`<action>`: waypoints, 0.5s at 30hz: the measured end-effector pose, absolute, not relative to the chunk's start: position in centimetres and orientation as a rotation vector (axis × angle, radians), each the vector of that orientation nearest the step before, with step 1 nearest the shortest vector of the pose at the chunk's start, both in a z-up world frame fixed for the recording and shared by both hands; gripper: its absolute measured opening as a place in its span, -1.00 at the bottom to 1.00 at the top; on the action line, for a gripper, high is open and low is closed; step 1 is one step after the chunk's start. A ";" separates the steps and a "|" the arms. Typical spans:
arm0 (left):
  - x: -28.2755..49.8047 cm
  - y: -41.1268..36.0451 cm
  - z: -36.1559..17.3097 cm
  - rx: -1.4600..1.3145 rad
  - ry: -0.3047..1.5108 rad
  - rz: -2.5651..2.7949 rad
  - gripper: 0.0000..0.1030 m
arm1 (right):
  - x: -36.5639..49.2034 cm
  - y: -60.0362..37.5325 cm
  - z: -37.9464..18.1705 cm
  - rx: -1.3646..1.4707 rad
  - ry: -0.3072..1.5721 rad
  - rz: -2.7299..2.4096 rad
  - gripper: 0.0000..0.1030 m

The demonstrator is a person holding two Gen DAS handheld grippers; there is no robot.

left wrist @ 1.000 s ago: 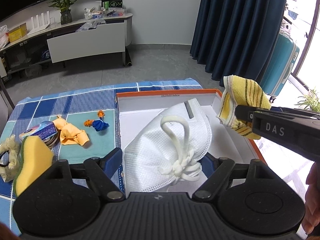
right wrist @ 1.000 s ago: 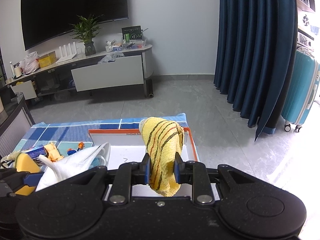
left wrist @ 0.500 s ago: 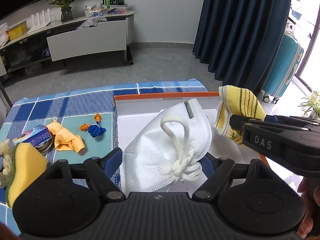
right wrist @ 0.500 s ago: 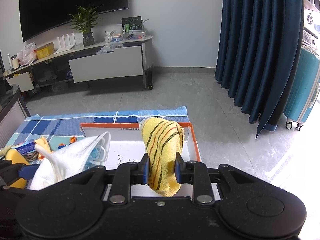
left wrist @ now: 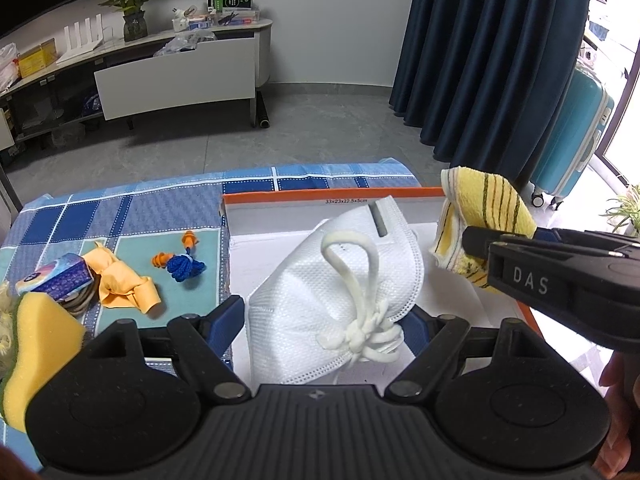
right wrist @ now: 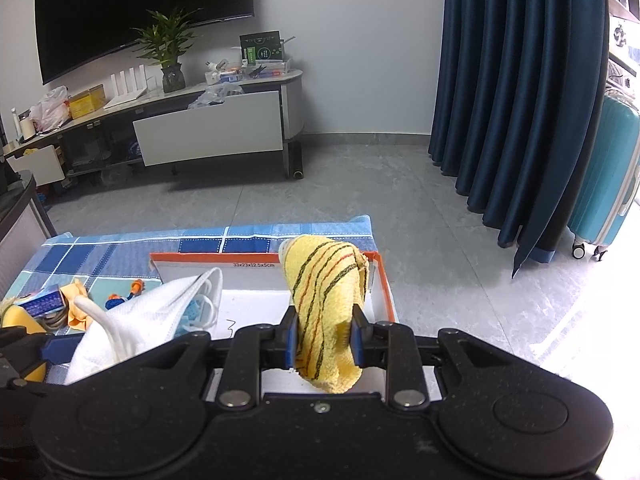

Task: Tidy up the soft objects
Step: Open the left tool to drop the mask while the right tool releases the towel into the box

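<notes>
Since a second ago: both grippers have edged forward over the box (left wrist: pixel 328 194), and the right gripper's jaws have just been opening a little, with the yellow towel between them.
Left gripper (left wrist: pixel 324 316): jaws spread wide and clamped on the white face mask (left wrist: pixel 304 300), one blue pad at each side of it.
Face mask: it hangs over the white floor of the box, its knotted white straps (left wrist: pixel 360 320) bunched on top, grey nose clip up at the far end.
Right gripper (right wrist: pixel 325 338): blue pads sit against both sides of the yellow towel (right wrist: pixel 328 304), which is pinched at the waist between them.
Yellow towel: striped roll, standing up past the fingertips and drooping below them, over the right end of the box near its orange rim.
In the way: from the left wrist view the right gripper's black body crosses the right side and hides the box's right wall.
Around on the tabletop (left wrist: pixel 120 216): left of the box, on the blue checked cloth, lie orange-and-blue corded earplugs (left wrist: pixel 180 258), a crumpled orange cloth (left wrist: pixel 120 280), a small printed packet (left wrist: pixel 56 278) and a yellow sponge (left wrist: pixel 36 340).
Person: a hand (left wrist: pixel 620 376) shows at the right edge, behind the right gripper.
</notes>
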State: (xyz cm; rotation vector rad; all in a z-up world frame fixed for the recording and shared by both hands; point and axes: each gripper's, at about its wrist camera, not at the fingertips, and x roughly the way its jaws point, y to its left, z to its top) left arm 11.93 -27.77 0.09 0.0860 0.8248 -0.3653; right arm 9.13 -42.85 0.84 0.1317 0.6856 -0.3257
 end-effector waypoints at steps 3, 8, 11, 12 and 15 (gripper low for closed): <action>12.0 -27.9 -0.1 0.080 0.827 -0.369 0.63 | 9.0 -42.9 0.9 0.127 0.676 -0.329 0.00; 11.7 -28.4 -0.1 0.078 0.841 -0.403 0.83 | 8.4 -42.8 1.6 0.113 0.649 -0.348 0.21; 11.2 -28.4 0.3 0.069 0.836 -0.418 0.86 | 7.6 -42.6 2.4 0.110 0.623 -0.361 0.21; 11.0 -28.3 0.5 0.061 0.835 -0.431 0.91 | 7.2 -42.5 2.7 0.114 0.611 -0.360 0.22; 10.3 -28.1 1.3 0.066 0.815 -0.438 0.95 | 6.3 -42.5 3.8 0.112 0.583 -0.378 0.22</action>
